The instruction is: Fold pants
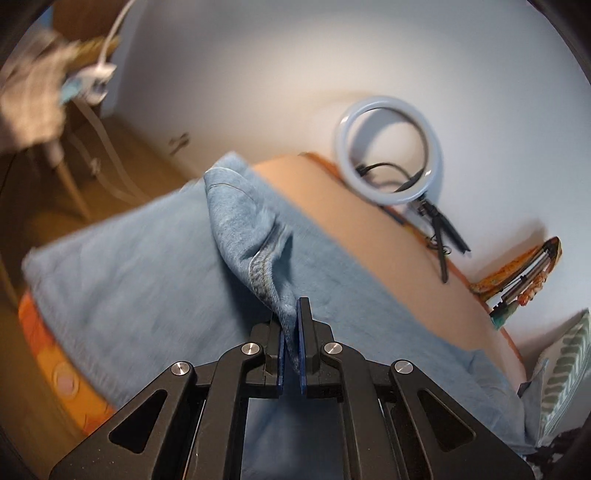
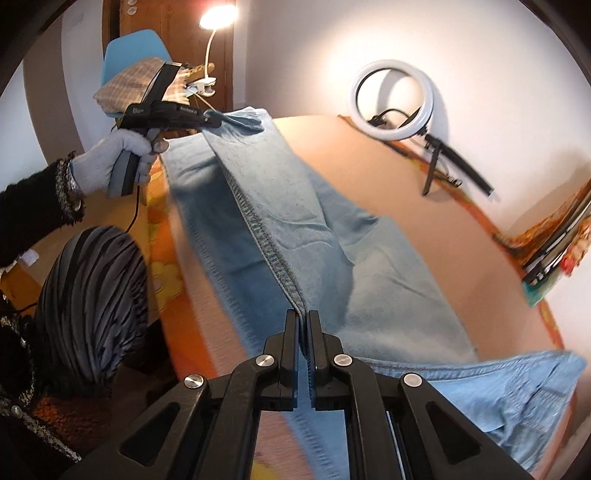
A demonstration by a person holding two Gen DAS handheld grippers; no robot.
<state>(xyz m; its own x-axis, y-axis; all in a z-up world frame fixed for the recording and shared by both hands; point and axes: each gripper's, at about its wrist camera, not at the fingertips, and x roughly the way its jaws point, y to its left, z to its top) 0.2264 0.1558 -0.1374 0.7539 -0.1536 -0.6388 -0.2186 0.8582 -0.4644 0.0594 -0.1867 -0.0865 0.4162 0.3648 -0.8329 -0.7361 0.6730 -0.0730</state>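
Observation:
Light blue denim pants (image 2: 332, 236) lie along a bed with a peach sheet (image 2: 424, 206). My right gripper (image 2: 303, 321) is shut on the stitched side seam of a pant leg and holds it raised. My left gripper (image 1: 290, 321) is shut on a bunched corner of the pants (image 1: 243, 221), lifted above the rest of the fabric. The left gripper also shows in the right wrist view (image 2: 218, 119), held by a gloved hand (image 2: 118, 158), pinching the far end of the same leg. The waistband end (image 2: 517, 391) lies at lower right.
A white ring light (image 2: 391, 99) on a small tripod stands at the bed's far edge by the wall. A lit clamp lamp (image 2: 218, 16) and a blue chair (image 2: 133, 48) with folded cloth stand beyond the bed's end. An orange patterned bedcover (image 2: 162, 229) hangs off the side.

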